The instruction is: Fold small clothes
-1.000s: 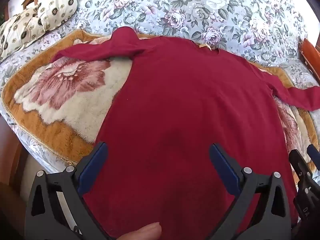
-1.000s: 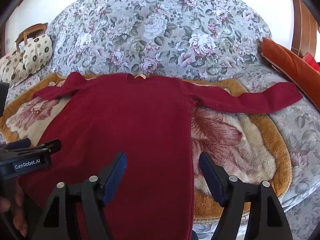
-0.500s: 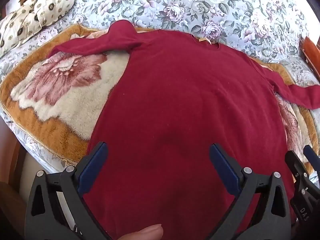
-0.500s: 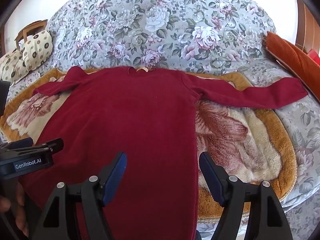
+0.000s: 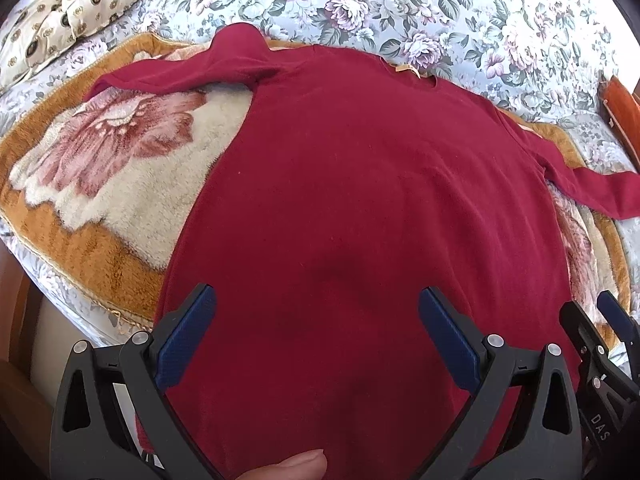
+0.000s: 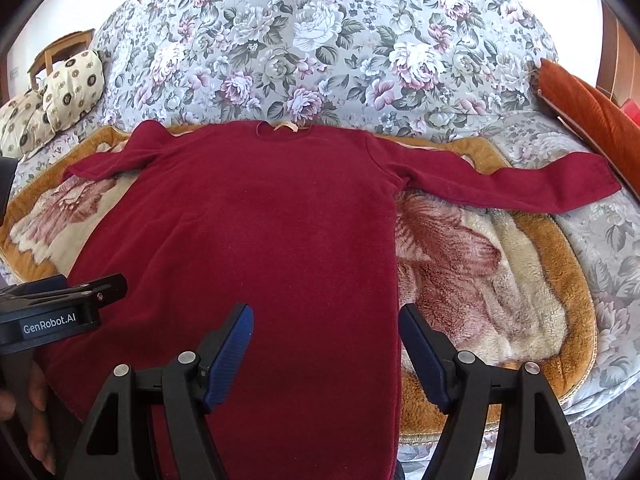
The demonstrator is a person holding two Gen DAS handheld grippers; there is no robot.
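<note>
Both hand-held grippers, left (image 5: 316, 332) and right (image 6: 326, 344), apart above red sweater (image 6: 256, 232).

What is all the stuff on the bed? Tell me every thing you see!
red top: 1, dark red, spread flat on the blanket, both sleeves out sideways
blanket: 1, orange-brown and cream with pink flowers, under the top
bedspread: 1, grey-blue with flowers, covering the bed
pillows: 2, cream with dark round marks, far left
orange cushion: 1, rust orange, far right edge
left tool: 1, black with blue pads, open, above the top's lower part
right tool: 1, black with blue pads, open, over the top's right side edge
thumb: 1, bottom of left view
</note>
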